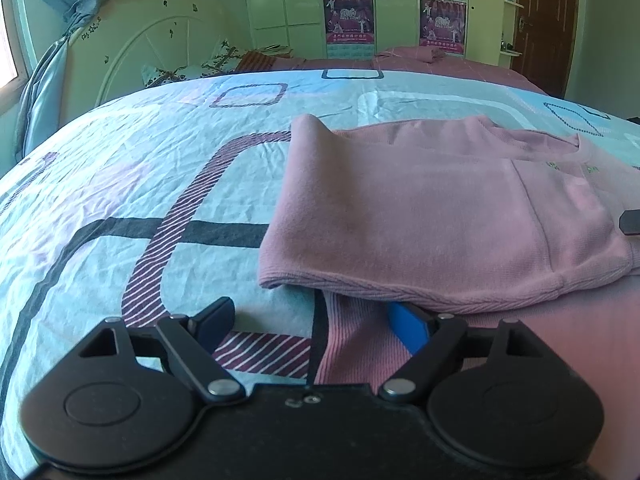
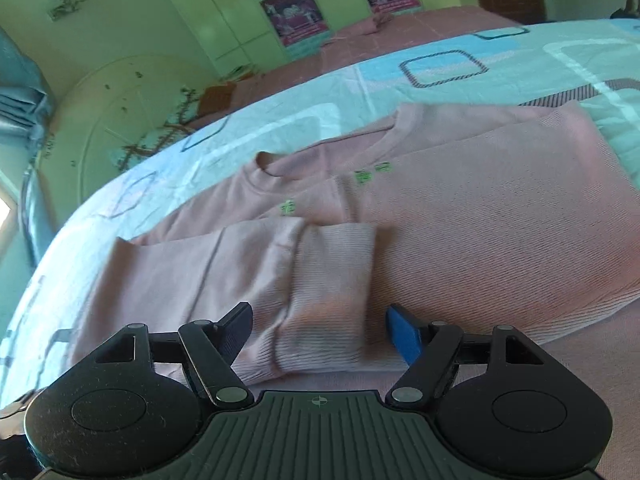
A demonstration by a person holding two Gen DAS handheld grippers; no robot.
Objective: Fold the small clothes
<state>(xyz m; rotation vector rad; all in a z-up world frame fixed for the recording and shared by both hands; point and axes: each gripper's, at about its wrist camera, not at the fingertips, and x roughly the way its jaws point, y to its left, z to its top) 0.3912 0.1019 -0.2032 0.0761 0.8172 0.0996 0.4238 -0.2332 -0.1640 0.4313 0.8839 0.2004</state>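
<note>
Nearest me, both tongs stand wide and hold nothing: the left tongs [image 1: 318, 328] at the pink sweater's [image 1: 440, 216] ribbed hem [image 1: 400, 292], the right tongs [image 2: 320, 334] over its folded-in sleeve cuff [image 2: 332, 288]. The sweater lies flat on the bed's patterned sheet [image 1: 140, 168]. It looks soft, light and limp, so I'd pinch the thicker hem corners beyond the cuff.

Pink sweater [image 2: 460, 232]: soft ribbed knit cloth, matt, with a twill-textured hem. Bedsheet [image 1: 120, 184]: thin printed cotton-like cloth, finely creased, matt. Left gripper [image 1: 312, 320]: matt black plastic, shiny metal pivot pins. Headboard [image 1: 152, 40]: glossy white painted finish, chipped.
</note>
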